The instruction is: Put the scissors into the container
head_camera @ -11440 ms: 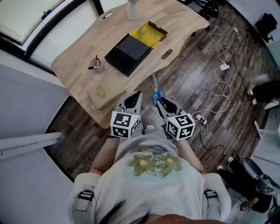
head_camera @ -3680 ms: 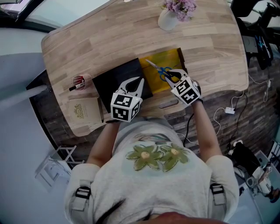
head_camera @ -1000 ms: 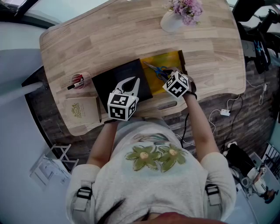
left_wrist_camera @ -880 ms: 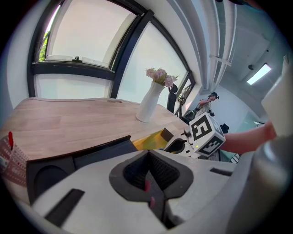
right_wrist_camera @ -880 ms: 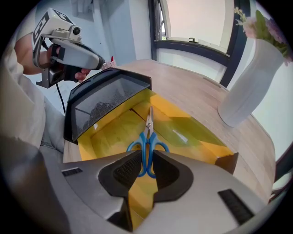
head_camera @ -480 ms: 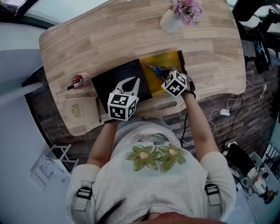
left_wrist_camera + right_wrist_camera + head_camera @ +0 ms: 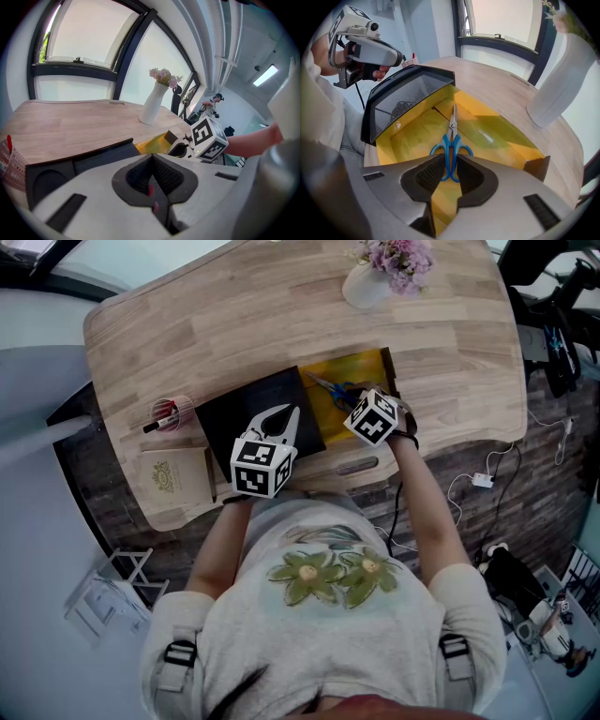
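Vs a few sec ago, right gripper (image 7: 449,177) has dropped from above the container (image 7: 506,140) down into it; barely any shift in last half sec. Its jaws sit a narrow gap apart, clamped on the blue handles of the scissors (image 7: 452,136), blades pointing far, inside the container. Left gripper (image 7: 151,188) hovers over black lid (image 7: 246,413) on tabletop (image 7: 216,324), jaws pressed together, empty.

scissors (image 7: 452,127): blue handles, blades closed | inside open yellow container (image 7: 408,136), lengthwise along its middle
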The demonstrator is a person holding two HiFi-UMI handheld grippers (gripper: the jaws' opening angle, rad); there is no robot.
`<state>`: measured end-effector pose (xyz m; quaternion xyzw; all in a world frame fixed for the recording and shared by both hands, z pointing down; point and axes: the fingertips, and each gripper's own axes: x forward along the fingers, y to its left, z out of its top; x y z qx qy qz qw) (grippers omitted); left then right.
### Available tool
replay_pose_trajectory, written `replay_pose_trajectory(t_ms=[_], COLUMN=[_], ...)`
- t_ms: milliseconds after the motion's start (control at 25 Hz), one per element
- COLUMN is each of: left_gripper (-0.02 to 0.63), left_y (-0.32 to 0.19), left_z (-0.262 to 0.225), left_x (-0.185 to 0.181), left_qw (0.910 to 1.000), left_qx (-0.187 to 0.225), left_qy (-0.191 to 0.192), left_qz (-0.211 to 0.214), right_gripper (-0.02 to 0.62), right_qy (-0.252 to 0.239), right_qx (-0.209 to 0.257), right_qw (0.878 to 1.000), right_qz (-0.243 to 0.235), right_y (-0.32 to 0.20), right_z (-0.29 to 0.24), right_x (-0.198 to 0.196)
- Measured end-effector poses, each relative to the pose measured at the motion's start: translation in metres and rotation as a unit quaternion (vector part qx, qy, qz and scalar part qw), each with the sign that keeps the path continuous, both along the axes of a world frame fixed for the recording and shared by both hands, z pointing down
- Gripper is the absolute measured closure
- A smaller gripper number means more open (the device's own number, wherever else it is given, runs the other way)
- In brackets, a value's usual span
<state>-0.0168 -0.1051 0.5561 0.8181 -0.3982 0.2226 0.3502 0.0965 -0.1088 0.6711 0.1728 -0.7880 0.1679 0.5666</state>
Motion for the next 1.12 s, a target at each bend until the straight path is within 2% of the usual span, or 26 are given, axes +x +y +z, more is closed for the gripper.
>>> replay_pose_trajectory(t_ms=[680,1120], left_gripper=[0.598,0.598], left_y=[-0.001,0.003], left_z=[-0.008,-0.020], left_x=[0.005,0.009], left_qw=[0.9999,0.9996], left_qx=[0.008,0.024], left_qy=[-0.002,-0.005], left_qz=[0.009,0.012], right_gripper=[0.506,0.561], right_qy=[-0.028,-0.066], right_qx=[0.003,0.056], right_qw=[0.999,0.992], right_qz=[0.046,0.094], right_y=[-0.004,0.001], right_z=[-0.009,-0.043], right_x=[-0.001,0.005])
